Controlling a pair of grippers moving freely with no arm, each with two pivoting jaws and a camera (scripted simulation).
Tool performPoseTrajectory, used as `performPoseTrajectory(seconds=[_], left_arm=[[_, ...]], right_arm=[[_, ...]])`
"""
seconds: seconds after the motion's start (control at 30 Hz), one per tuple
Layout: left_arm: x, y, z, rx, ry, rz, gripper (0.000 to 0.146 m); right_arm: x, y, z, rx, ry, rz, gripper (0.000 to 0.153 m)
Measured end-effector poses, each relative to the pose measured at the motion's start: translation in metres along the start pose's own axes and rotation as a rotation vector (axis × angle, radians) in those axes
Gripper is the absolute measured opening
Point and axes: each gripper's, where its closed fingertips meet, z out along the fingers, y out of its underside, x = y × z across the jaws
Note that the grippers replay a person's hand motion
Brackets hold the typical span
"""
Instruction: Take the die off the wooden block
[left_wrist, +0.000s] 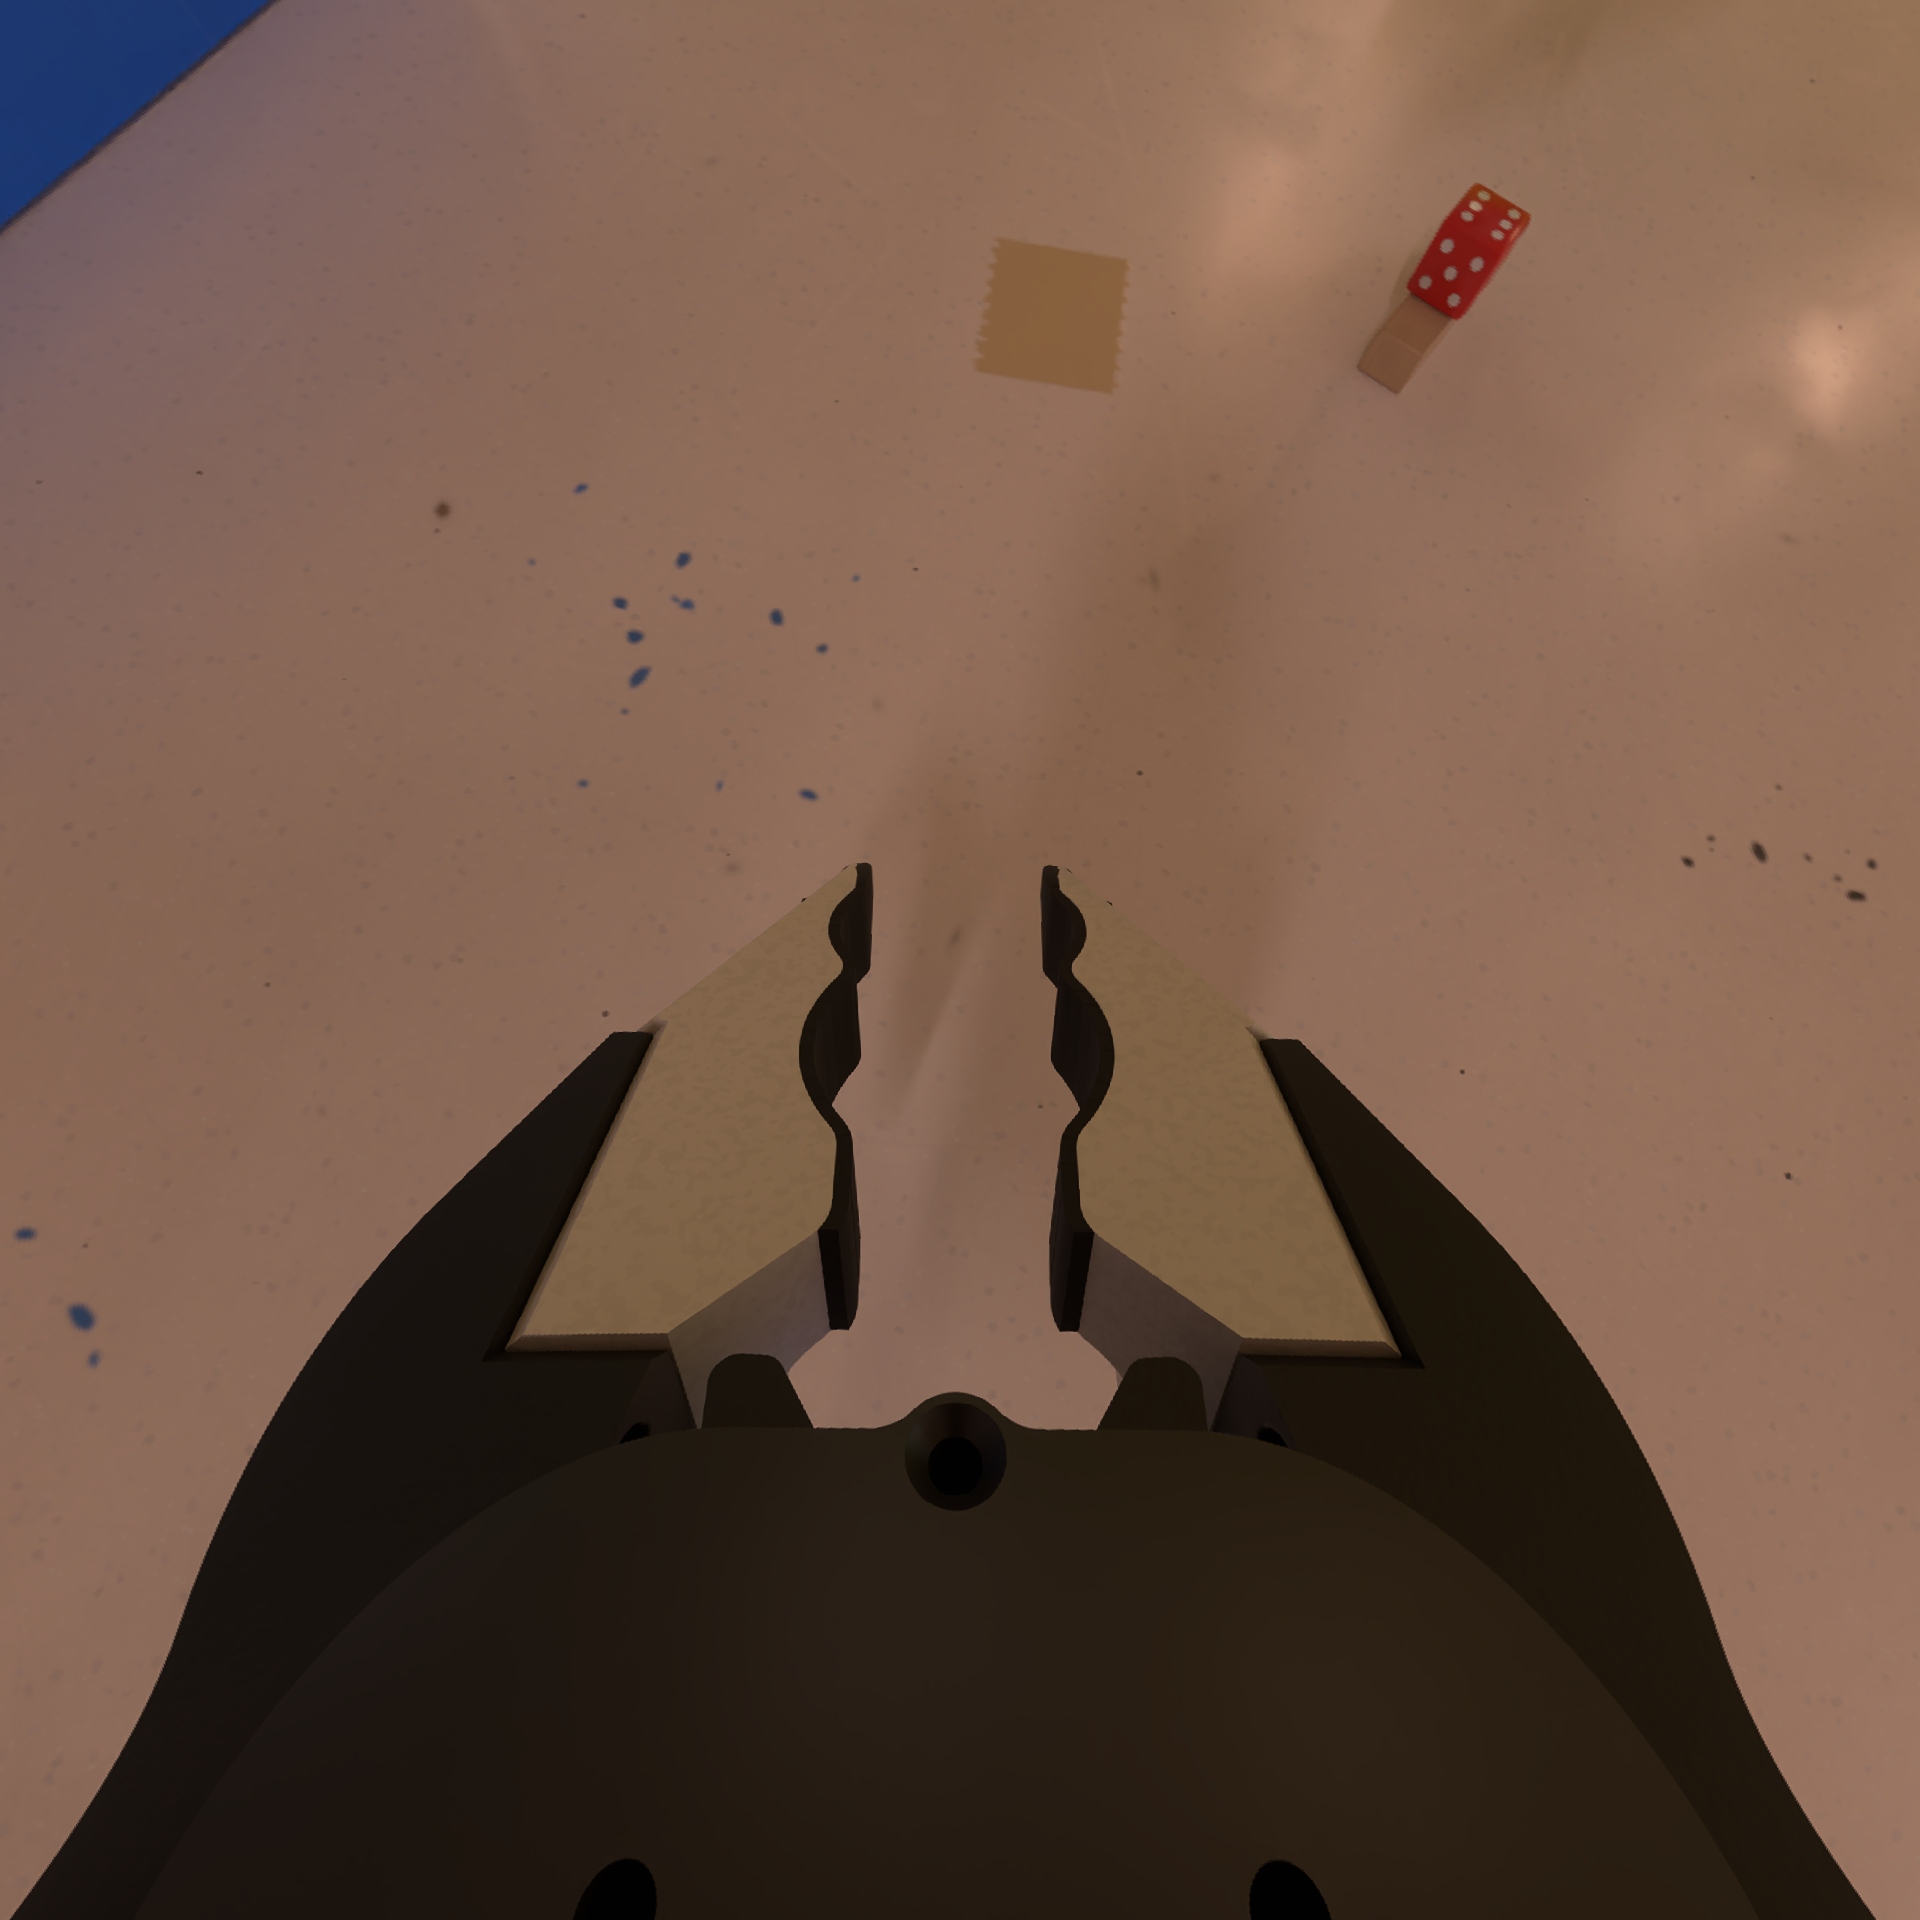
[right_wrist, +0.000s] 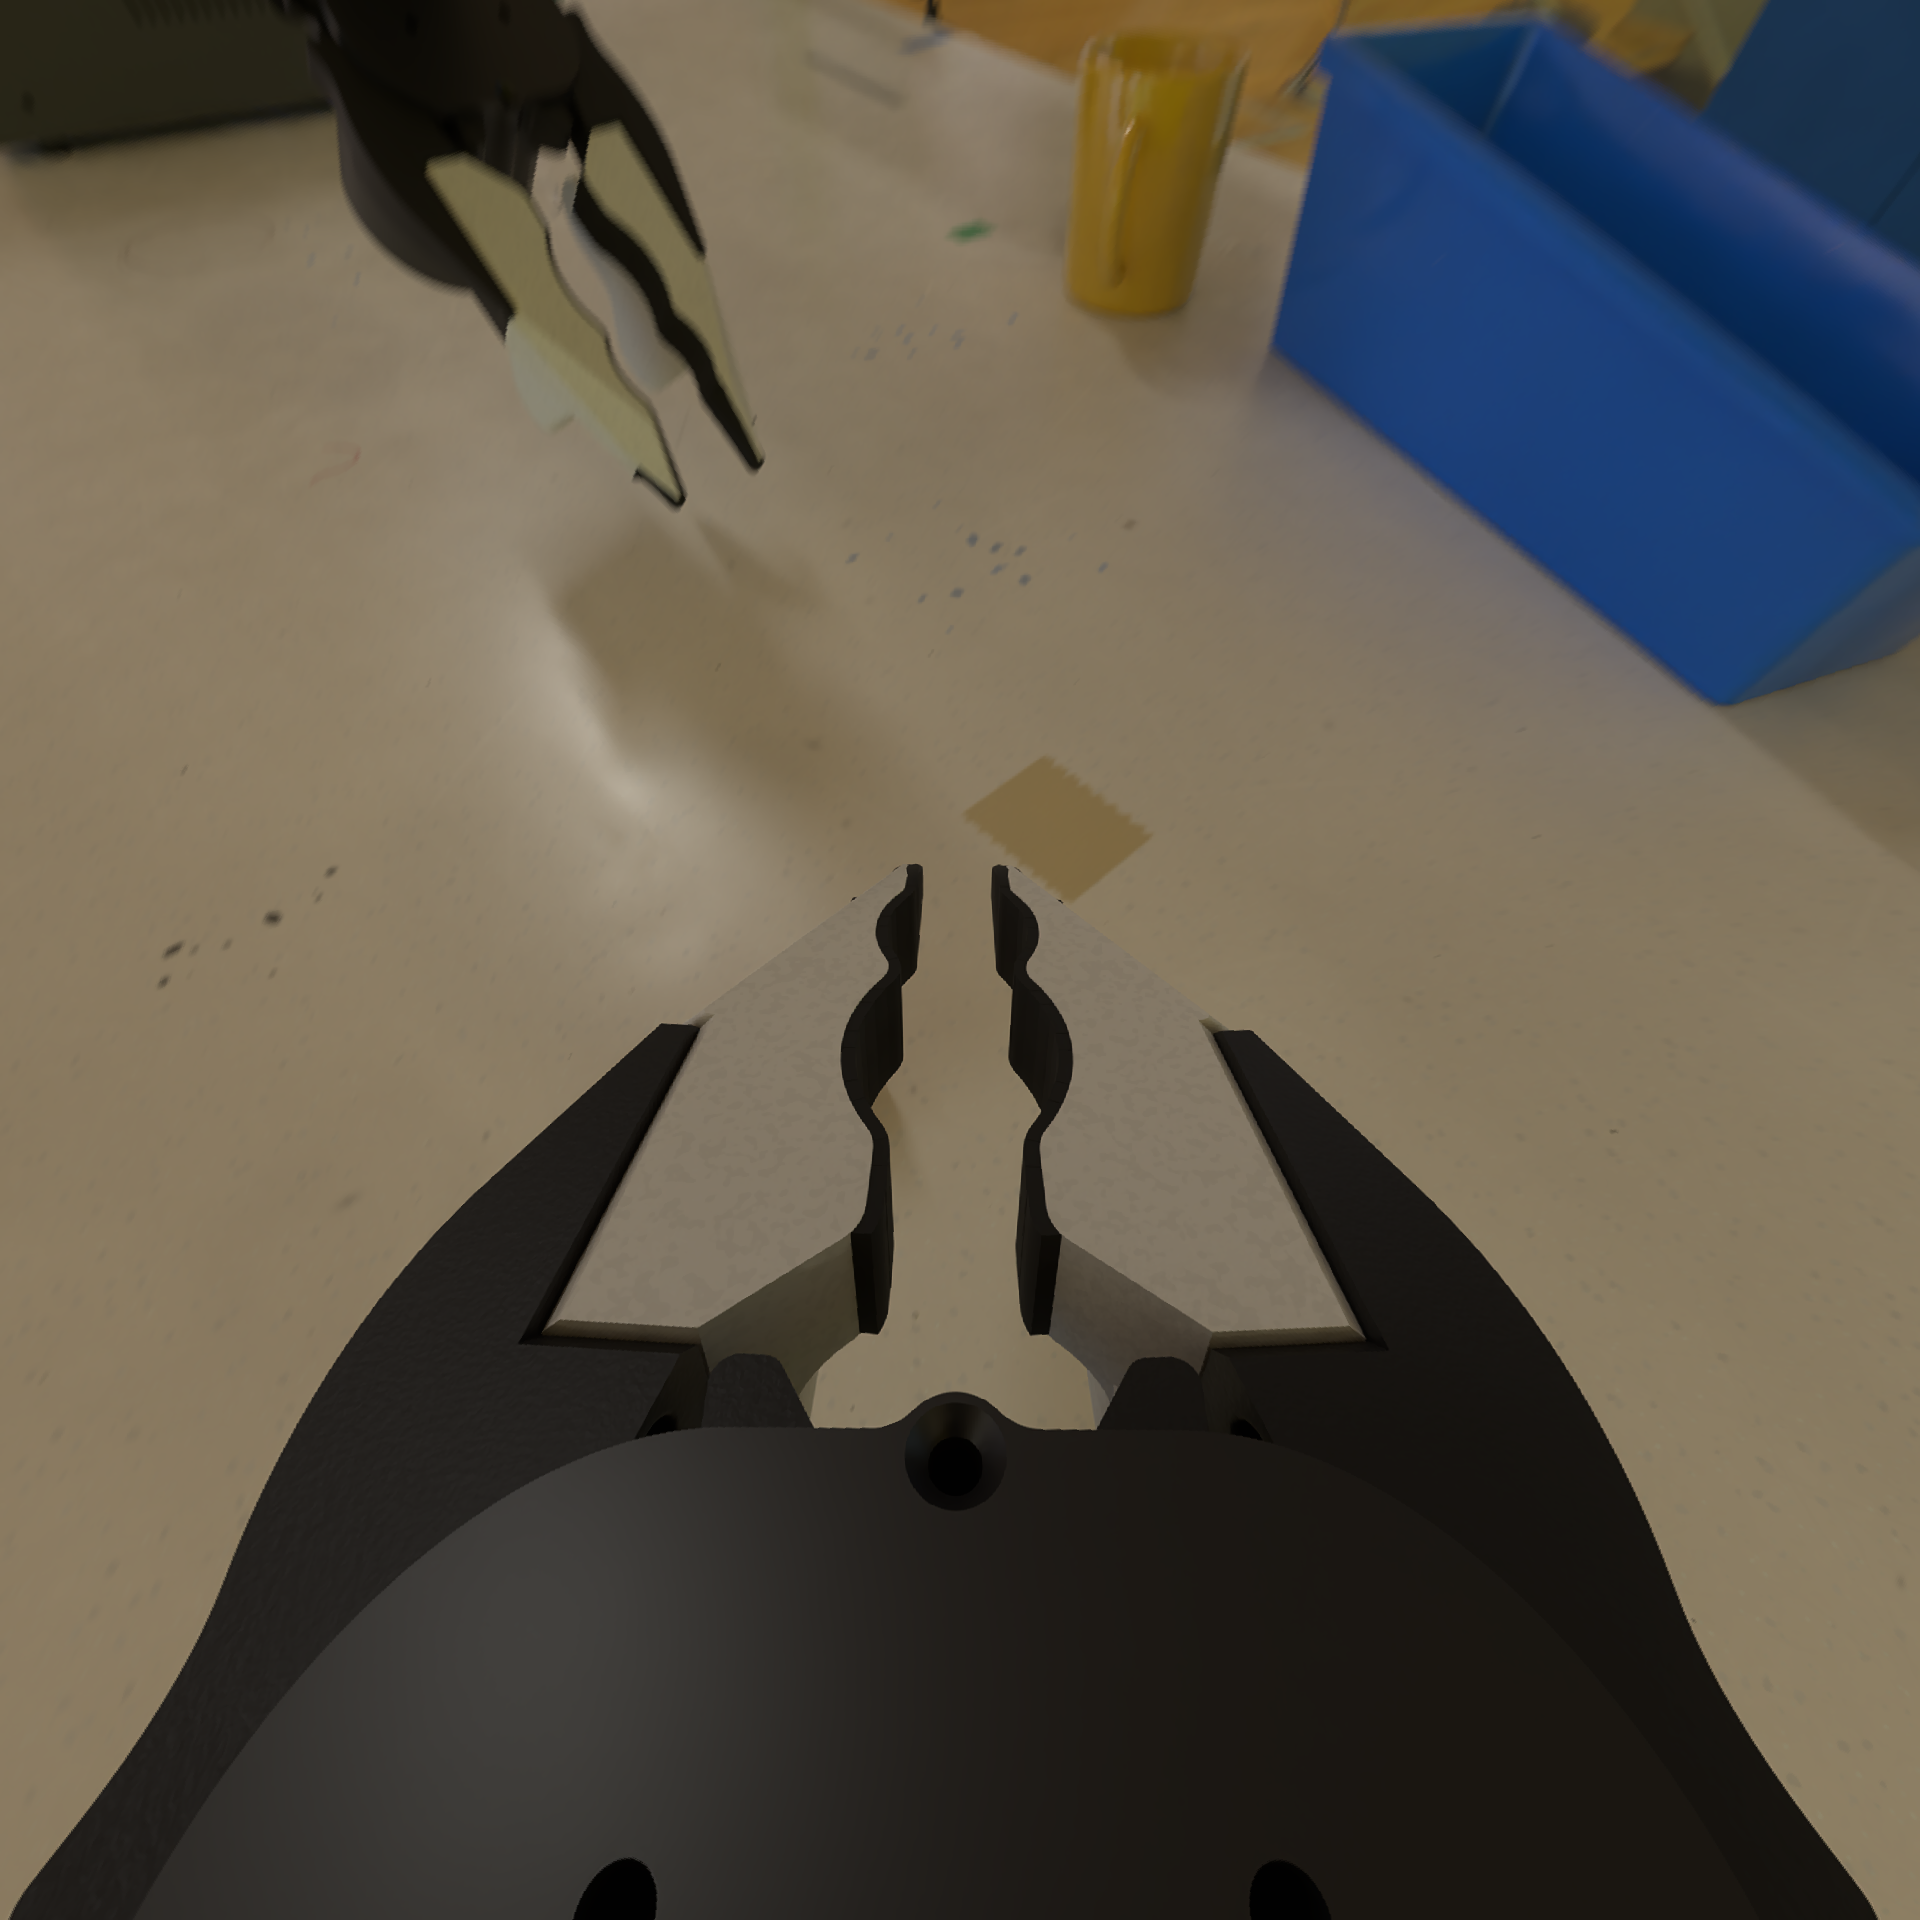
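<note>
My left hand-held gripper (left_wrist: 956, 883) hangs parted and empty; the die (left_wrist: 1467, 252) on the wooden block (left_wrist: 1397, 353) lies well ahead, to its right. My right hand-held gripper (right_wrist: 956, 883), also parted and empty, doesn't see it.

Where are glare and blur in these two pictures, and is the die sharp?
Left wrist view: the die is sharp; soft glare patches lie on the table near it. Right wrist view: the yellow cup and blue bin look blurred; a pale sheen crosses the table.

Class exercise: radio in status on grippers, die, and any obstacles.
Left gripper open, empty. Right gripper open, empty. Die on block, untouched. Path clear.
</note>
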Motion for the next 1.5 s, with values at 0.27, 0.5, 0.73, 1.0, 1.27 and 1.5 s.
performPoseTrajectory(seconds=[0.27, 0.5, 0.73, 1.0, 1.27, 1.5], left_arm=[[0.020, -0.012, 0.024, 0.019, -0.008, 0.058, 0.059], [0.027, -0.018, 0.023, 0.038, -0.002, 0.118, 0.060], [0.017, -0.014, 0.007, 0.070, -0.051, 0.089, 0.058], [-0.003, -0.009, -0.020, 0.123, -0.150, 0.049, 0.055], [-0.005, -0.005, -0.021, 0.139, -0.159, 0.034, 0.054], [-0.004, -0.004, -0.019, 0.137, -0.149, 0.035, 0.055]], right_arm=[[-0.033, 0.049, 0.010, -0.403, -0.162, -0.138, 0.032], [-0.034, 0.054, 0.020, -0.468, -0.176, -0.171, 0.027], [-0.023, 0.053, 0.019, -0.468, -0.151, -0.189, 0.018], [-0.001, 0.060, 0.017, -0.516, -0.089, -0.163, 0.018], [0.001, 0.061, 0.018, -0.524, -0.109, -0.162, 0.018], [0.001, 0.061, 0.018, -0.528, -0.111, -0.156, 0.018]])
